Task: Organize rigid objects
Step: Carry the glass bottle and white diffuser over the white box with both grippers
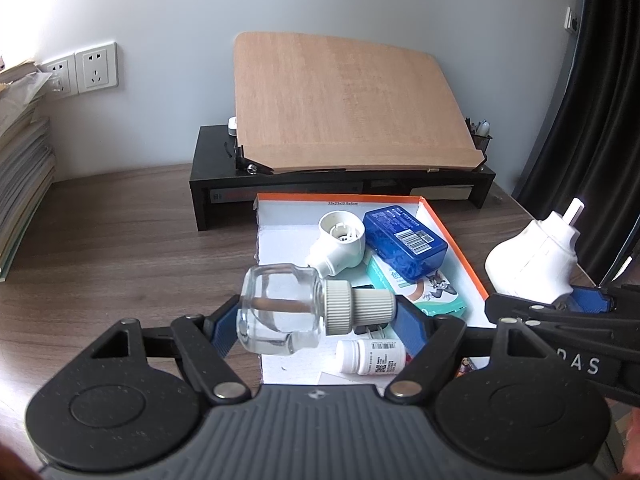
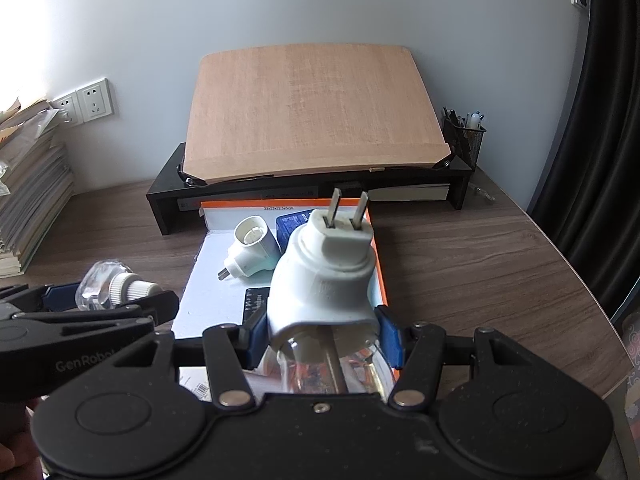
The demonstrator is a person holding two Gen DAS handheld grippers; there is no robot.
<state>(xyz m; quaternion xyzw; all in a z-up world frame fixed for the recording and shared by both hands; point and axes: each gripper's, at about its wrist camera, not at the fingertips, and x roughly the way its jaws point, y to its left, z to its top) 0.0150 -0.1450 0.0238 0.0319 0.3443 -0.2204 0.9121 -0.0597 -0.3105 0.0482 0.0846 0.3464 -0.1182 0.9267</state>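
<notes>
Glass is the worry here: the left gripper [image 1: 316, 320] has a clear refill bottle [image 1: 280, 312] clamped lengthwise, one blue pad on its base and the other on the tip of its ribbed white cap [image 1: 360, 307], so the fingers [image 1: 224, 330] stand fairly wide around it. It hangs just over the near left corner of the orange-rimmed box [image 1: 456, 240], half above the box floor and half above the brown desk [image 1: 120, 248]. That end-to-end grip looks thin to me. Smooth glass on one side and a narrow cap on the other could let the bottle pivot or slide out, and if it goes it may land on the desk outside the box and roll, or strike the white pill bottle [image 1: 370, 356] lying in the box's near end.

To the right of the box's near edge, the right gripper [image 2: 322, 336] holds a white plug-in vaporizer [image 2: 324, 280] by its skirt, prongs [image 2: 350, 210] pointing up and away, with a glass bottle still fitted underneath. Its fingers [image 2: 390, 338] sit moderately apart, pressed on both sides of the plastic shell. The load is top-heavy, so a loose squeeze could let it tip forward.

Inside the box the far end is already crowded: another white vaporizer [image 1: 340, 244] lies on its side against a blue case [image 1: 404, 240] and a teal packet [image 1: 424, 292]. Setting either piece down there risks knocking those. Both grippers are also close together over the box's near end, so lowering both at once could make them collide.
</notes>
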